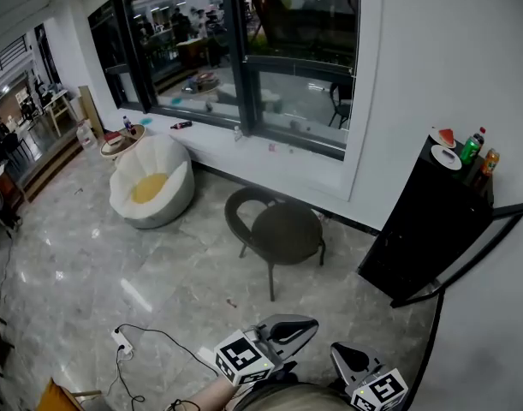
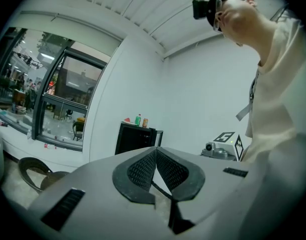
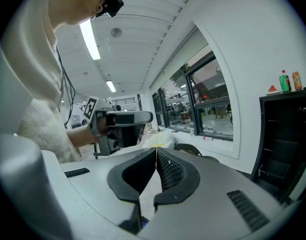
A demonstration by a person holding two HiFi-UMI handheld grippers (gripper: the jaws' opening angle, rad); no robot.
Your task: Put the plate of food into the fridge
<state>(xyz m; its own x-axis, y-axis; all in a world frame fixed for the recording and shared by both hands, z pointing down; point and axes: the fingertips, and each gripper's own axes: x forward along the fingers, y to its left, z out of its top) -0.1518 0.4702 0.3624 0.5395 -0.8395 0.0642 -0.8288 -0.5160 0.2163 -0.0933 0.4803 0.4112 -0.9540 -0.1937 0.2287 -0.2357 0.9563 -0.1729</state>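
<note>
A small black fridge [image 1: 415, 229] stands against the right wall, and its door [image 1: 466, 255] looks swung open. On its top sit a plate of food with a red slice [image 1: 443, 137], a second white dish [image 1: 446, 157], a green bottle [image 1: 472, 147] and an orange bottle [image 1: 488, 163]. My left gripper [image 1: 300, 325] and right gripper [image 1: 345, 355] are at the bottom edge, far from the fridge, both shut and empty. In the left gripper view the shut jaws [image 2: 156, 149] point toward the fridge [image 2: 135, 139]. The right gripper [image 3: 156, 150] has the fridge [image 3: 288, 134] off to its right.
A dark round chair [image 1: 274, 229] stands on the marble floor between me and the window wall. A white and yellow petal-shaped seat [image 1: 151, 182] and a small round table [image 1: 121, 141] are at the left. A power strip with its cable [image 1: 122, 341] lies on the floor near me.
</note>
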